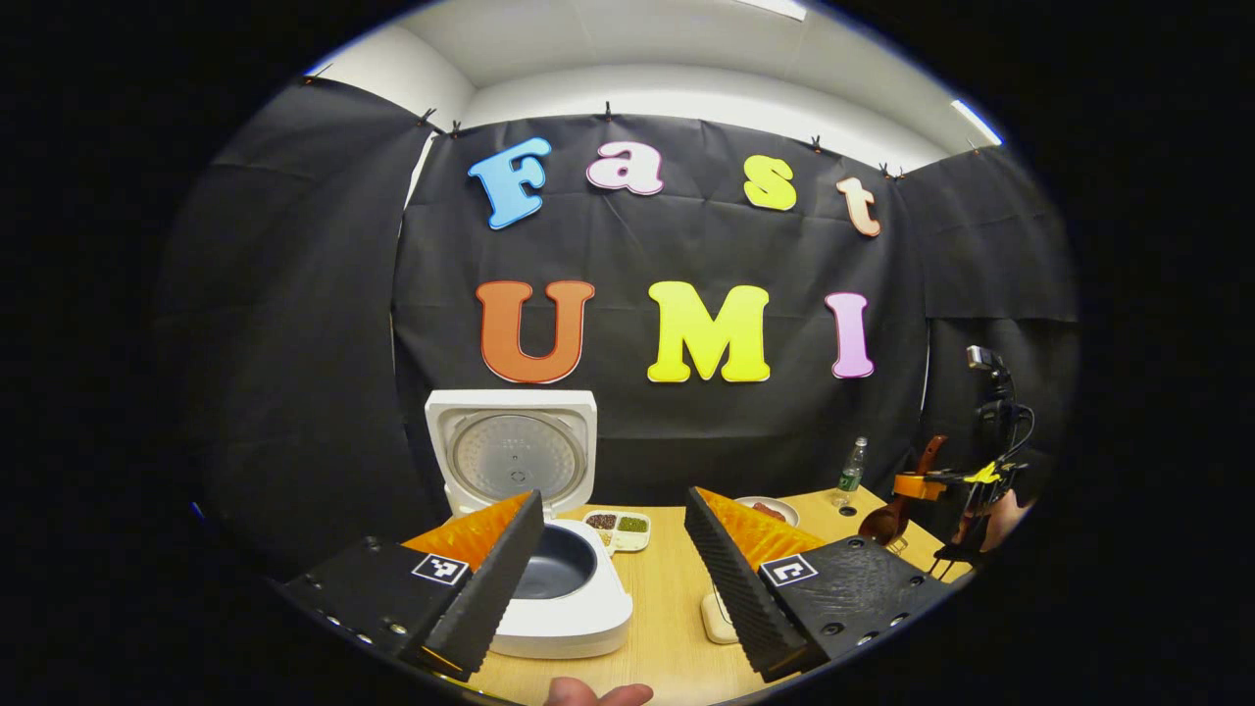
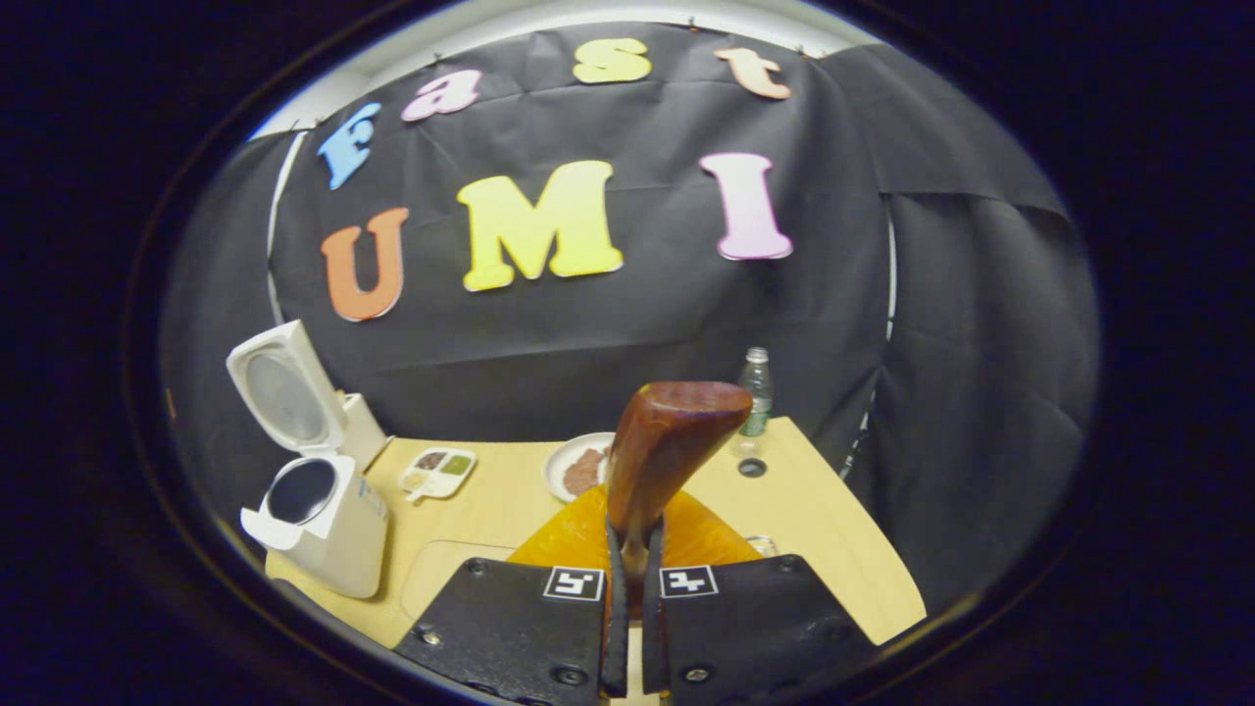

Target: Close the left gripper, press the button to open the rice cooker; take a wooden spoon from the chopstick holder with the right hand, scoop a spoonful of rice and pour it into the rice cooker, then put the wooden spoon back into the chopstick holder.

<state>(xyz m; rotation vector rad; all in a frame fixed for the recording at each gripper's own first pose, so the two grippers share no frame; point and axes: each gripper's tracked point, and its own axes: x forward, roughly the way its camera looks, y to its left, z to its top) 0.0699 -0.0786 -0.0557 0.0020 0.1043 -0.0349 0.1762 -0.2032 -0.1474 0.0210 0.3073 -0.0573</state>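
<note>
Looking across the desk (image 2: pixel 833 549), we see the rice cooker (image 1: pixel 564 588) at its left end with its lid up and the inner pot bare. Our right gripper (image 2: pixel 633 628) is pinching the wooden spoon (image 2: pixel 667 441) by its handle, lifted above the desk, the plate (image 2: pixel 578 469) of grain just beyond. Our left gripper (image 1: pixel 613 579) hangs spread beside the cooker. We judge the narrow pinch the risk: the spoon could twist while scooping and spill rice short of the pot.

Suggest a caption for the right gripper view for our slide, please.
Right gripper holds wooden spoon upright above table, rice cooker open.
</note>
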